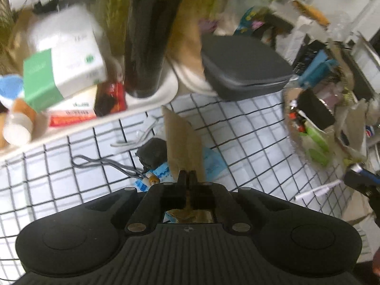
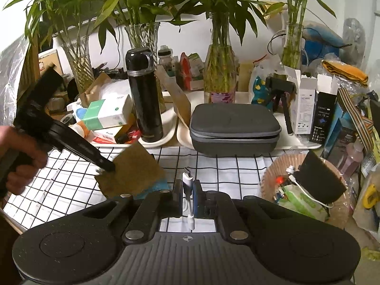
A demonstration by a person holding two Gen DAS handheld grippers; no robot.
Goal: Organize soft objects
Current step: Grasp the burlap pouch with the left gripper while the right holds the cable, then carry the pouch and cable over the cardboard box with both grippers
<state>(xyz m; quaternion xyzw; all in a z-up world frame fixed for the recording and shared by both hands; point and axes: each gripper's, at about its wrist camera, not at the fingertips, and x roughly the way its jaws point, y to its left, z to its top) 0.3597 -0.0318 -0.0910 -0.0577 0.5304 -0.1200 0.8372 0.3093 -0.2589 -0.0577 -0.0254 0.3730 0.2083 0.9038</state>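
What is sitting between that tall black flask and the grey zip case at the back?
In the right wrist view, a brown paper bag stands between the black flask and the grey case, behind them.

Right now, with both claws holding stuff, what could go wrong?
The left claw pinches the brown pad only at one edge, so the pad may slip out or flop. The tall black bottle stands close behind it and could get knocked. The right claw grips a small white adapter that could slide out.
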